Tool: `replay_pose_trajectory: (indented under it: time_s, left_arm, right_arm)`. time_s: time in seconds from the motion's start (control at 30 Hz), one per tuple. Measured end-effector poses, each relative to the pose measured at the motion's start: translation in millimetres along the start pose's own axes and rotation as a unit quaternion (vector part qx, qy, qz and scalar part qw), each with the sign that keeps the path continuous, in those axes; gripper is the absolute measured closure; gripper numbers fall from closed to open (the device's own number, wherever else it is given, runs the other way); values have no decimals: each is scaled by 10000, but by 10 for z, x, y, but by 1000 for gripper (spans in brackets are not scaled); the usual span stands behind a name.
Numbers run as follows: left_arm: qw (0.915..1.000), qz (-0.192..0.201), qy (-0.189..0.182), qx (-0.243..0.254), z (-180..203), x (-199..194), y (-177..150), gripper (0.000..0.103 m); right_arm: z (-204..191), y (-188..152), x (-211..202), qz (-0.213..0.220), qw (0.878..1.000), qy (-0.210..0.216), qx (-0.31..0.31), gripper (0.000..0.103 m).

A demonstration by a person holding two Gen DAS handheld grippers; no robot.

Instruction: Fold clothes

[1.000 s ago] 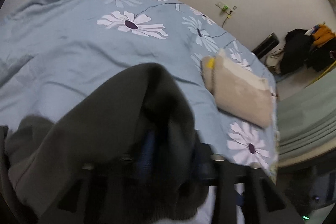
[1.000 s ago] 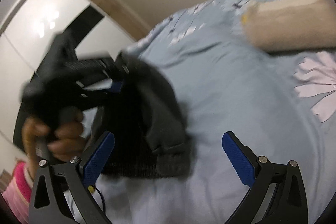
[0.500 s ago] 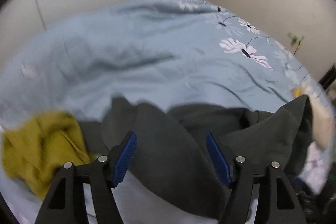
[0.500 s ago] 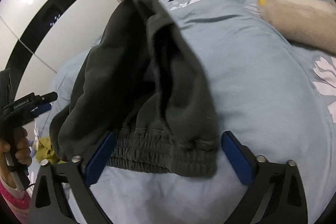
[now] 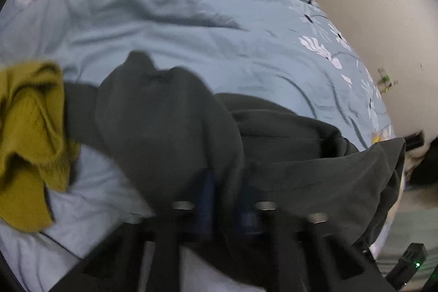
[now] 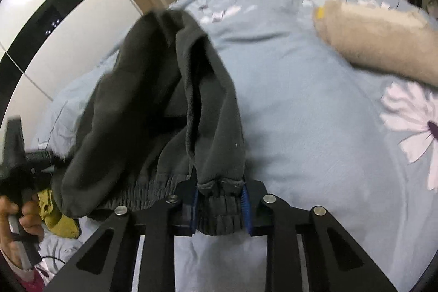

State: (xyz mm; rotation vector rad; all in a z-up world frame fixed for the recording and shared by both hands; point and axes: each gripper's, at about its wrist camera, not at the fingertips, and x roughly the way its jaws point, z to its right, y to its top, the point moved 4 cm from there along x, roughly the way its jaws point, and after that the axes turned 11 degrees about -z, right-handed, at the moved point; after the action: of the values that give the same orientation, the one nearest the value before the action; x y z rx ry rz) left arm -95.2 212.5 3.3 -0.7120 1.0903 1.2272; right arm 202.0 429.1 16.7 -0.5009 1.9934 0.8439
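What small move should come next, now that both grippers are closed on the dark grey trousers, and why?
Probably lift both and draw them apart. The right gripper pinches the elastic waistband of the dark grey trousers, the left gripper has just closed on another part, and the cloth between them lies bunched on the blue duvet.

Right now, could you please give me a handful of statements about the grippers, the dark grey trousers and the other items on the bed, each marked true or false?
1. The right gripper is closed on the elastic waistband of the dark grey trousers. True.
2. The left gripper stands wide open above bare bedding. False: its jaws have just been closing and pinch trouser fabric.
3. A mustard-yellow garment lies crumpled beside the trousers. True.
4. The beige fleece bundle lies on top of the trousers. False: it lies apart, on the light blue floral duvet.
5. The trousers are neatly folded flat. False: they are bunched.
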Motion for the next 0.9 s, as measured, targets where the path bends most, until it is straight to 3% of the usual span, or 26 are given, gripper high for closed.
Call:
replay_pose_trajectory:
  time_s: [0.13,0.23,0.4,0.43,0.5,0.57,0.63,0.7,0.83,0.9]
  left_arm:
    - [9968,796,5,28,-78,-491,-58,96]
    - [9876,1566,-45,111,-85,-1010,-106,96]
    - [9554,2881,-584,293,-70,-2148,-341,96]
    - [9473,3125,-625,323,-79,-2343,-371,96]
    - [9327,3533,-630,352,-105,-2651,-378,96]
    - [9253,3735,-546,376,-85,-2785,-318,96]
    - [9281,3684,-357,411,-69,-2723,-145,95]
    - [9391,3407,-141,426,-75,-2417,119,95]
    - [9647,2599,209,379,-63,-1582,632,95]
    - [9683,2448,293,412,73,-1312,834,96]
  right_arm:
    - [79,83,-382,468,9987,-182,-128,81]
    - [140,146,-732,888,9948,-435,-243,82]
    - [54,285,-1587,2008,9771,-565,-424,83]
    - [22,194,-1734,2172,9728,-601,-540,83]
    - [-18,513,-1963,2400,9658,-612,-771,82]
    - [-196,388,-2091,2488,9613,-702,-955,82]
    - [-63,611,-1961,2248,9658,-834,-992,82]
    - [157,1009,-1665,1825,9753,-882,-876,82]
    - [696,1339,-1024,1155,9884,-914,-381,82]
    - [902,1420,-842,947,9906,-959,-243,82]
